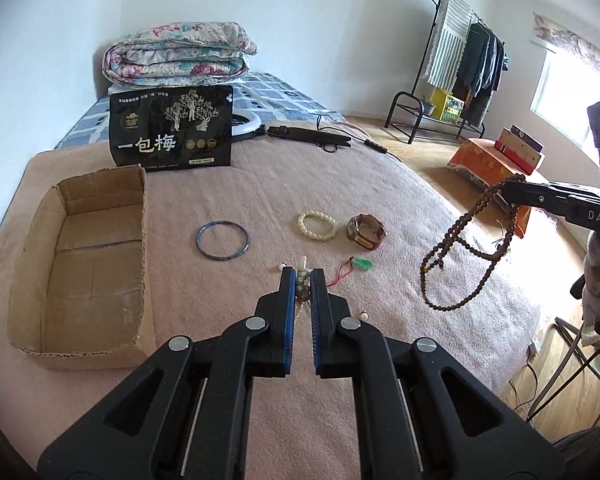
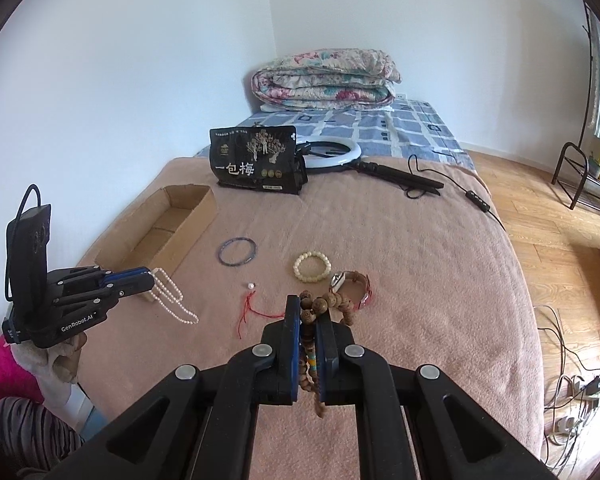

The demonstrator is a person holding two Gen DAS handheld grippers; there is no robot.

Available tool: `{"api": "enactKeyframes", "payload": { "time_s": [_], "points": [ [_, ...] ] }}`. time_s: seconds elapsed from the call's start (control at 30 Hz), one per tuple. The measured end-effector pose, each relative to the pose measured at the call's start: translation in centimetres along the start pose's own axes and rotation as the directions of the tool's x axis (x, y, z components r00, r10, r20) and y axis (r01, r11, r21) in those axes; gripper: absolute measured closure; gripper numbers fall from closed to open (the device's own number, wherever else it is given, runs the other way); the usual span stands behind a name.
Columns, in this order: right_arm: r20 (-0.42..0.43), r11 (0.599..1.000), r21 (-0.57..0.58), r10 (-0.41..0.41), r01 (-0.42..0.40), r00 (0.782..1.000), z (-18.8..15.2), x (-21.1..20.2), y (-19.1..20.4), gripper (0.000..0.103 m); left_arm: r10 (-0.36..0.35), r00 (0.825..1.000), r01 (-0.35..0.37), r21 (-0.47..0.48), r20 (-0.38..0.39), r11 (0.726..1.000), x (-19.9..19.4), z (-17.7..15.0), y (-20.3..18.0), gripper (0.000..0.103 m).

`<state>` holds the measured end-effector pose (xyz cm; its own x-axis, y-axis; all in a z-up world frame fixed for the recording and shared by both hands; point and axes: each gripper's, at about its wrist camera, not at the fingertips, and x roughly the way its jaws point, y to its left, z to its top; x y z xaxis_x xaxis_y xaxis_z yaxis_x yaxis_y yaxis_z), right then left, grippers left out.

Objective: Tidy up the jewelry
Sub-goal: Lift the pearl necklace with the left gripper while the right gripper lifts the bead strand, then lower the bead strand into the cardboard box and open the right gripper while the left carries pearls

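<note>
My left gripper (image 1: 302, 276) is shut on a white pearl necklace (image 2: 172, 300), whose strands hang from its tips (image 2: 150, 280) above the pink blanket. My right gripper (image 2: 308, 312) is shut on a long brown bead necklace (image 1: 460, 248) that dangles in loops from its tip (image 1: 506, 190). On the blanket lie a blue bangle (image 1: 223, 239), a cream bead bracelet (image 1: 317, 224), a watch (image 1: 366, 232) and a green pendant on a red cord (image 1: 362, 266). An open cardboard box (image 1: 144, 240) with nothing in it sits to the left.
A black snack bag (image 1: 172, 132) stands behind the box, with a ring light (image 2: 332, 154) and its cable beside it. A folded quilt (image 1: 176, 52) lies at the bed's far end. Small white beads (image 2: 251, 286) lie loose. A clothes rack (image 1: 460, 60) stands on the wooden floor at right.
</note>
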<state>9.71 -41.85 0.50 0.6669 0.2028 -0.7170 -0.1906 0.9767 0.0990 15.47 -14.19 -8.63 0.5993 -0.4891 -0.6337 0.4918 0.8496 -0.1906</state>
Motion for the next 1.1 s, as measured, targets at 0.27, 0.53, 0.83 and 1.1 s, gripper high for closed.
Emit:
{"api": "enactKeyframes", "payload": {
  "time_s": [0.27,0.53,0.83,1.1],
  "points": [
    [0.043,0.998,-0.05,0.029,-0.027,0.999,3.2,-0.9,2.6,0.099,0.043,0.998,-0.042,-0.026,0.047,0.999,-2.9,1.1,2.6,0.098],
    [0.066,0.991,-0.104,0.089,-0.082,0.994,6.2,0.1,6.4,0.099,0.112,0.99,-0.105,-0.075,0.088,0.992,-5.8,1.7,6.6,0.098],
    [0.071,0.975,-0.162,0.164,-0.151,0.984,9.3,2.7,11.5,0.099,0.19,0.976,-0.174,-0.137,0.107,0.975,-8.0,1.8,12.3,0.098],
    [0.057,0.954,-0.206,0.232,-0.216,0.971,11.3,5.3,16.6,0.099,0.226,0.969,-0.206,-0.186,0.096,0.961,-7.9,1.2,16.7,0.098]
  ]
}}
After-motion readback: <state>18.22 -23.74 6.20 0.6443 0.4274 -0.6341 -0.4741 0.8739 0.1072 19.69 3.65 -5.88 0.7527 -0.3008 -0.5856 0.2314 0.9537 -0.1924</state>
